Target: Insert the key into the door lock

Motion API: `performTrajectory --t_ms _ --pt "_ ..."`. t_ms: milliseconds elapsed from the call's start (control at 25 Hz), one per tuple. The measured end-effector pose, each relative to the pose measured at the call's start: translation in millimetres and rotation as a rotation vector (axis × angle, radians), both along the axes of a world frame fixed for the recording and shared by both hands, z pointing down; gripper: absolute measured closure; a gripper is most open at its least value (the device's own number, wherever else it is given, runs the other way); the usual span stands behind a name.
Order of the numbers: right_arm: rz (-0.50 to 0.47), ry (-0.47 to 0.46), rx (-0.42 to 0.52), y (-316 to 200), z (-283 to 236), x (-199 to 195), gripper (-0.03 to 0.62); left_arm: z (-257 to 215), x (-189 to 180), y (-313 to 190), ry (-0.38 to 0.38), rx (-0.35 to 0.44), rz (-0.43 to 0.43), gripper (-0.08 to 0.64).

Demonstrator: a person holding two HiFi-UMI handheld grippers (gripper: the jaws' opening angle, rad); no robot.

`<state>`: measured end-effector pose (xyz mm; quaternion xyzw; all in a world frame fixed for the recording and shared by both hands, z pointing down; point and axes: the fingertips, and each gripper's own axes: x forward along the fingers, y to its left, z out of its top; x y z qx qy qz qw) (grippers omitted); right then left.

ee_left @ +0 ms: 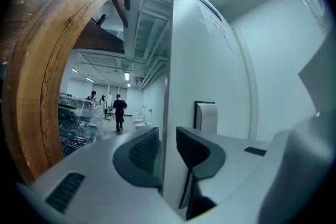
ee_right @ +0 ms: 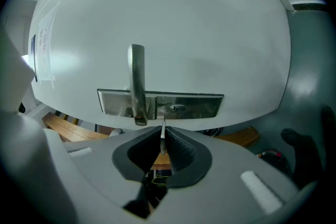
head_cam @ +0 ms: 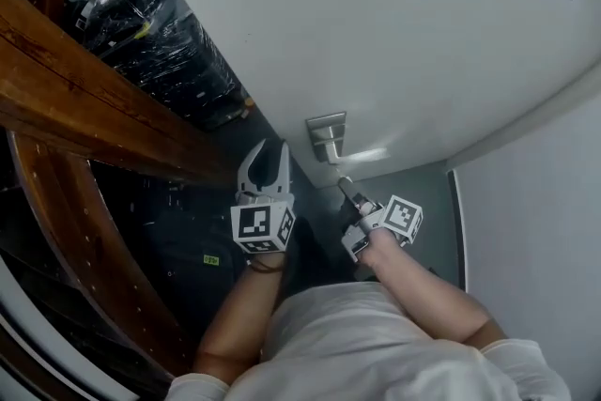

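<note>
The white door (head_cam: 394, 33) carries a steel lock plate (head_cam: 326, 129) with a lever handle (head_cam: 366, 154). In the right gripper view the plate (ee_right: 202, 105) lies straight ahead, its keyhole (ee_right: 177, 108) just right of the handle (ee_right: 137, 81). My right gripper (ee_right: 163, 145) is shut on a thin metal key (ee_right: 163, 132), blade forward. The tip stops just short of the plate, slightly left of the keyhole. From the head view, the right gripper (head_cam: 349, 199) sits close below the plate. My left gripper (head_cam: 268, 162) straddles the door's free edge (ee_left: 168, 86), pads (ee_left: 142, 152) closed against it.
A heavy curved wooden beam (head_cam: 84, 108) runs along the left, close to the left gripper. Plastic-wrapped stacks (head_cam: 160, 42) stand beyond it. A grey wall (head_cam: 535, 230) meets the door on the right. Far off, people (ee_left: 119, 111) stand in a bright hall.
</note>
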<state>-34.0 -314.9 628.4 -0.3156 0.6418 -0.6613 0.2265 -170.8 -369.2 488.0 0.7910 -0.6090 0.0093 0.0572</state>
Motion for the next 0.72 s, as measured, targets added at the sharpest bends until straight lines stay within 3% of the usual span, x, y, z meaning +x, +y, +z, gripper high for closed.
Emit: performTrajectory --t_ms 720 --pt "0.054 -0.035 -0.005 -31 27 -11 0.568 4 6 -16 0.017 0.013 0.055 0.468"
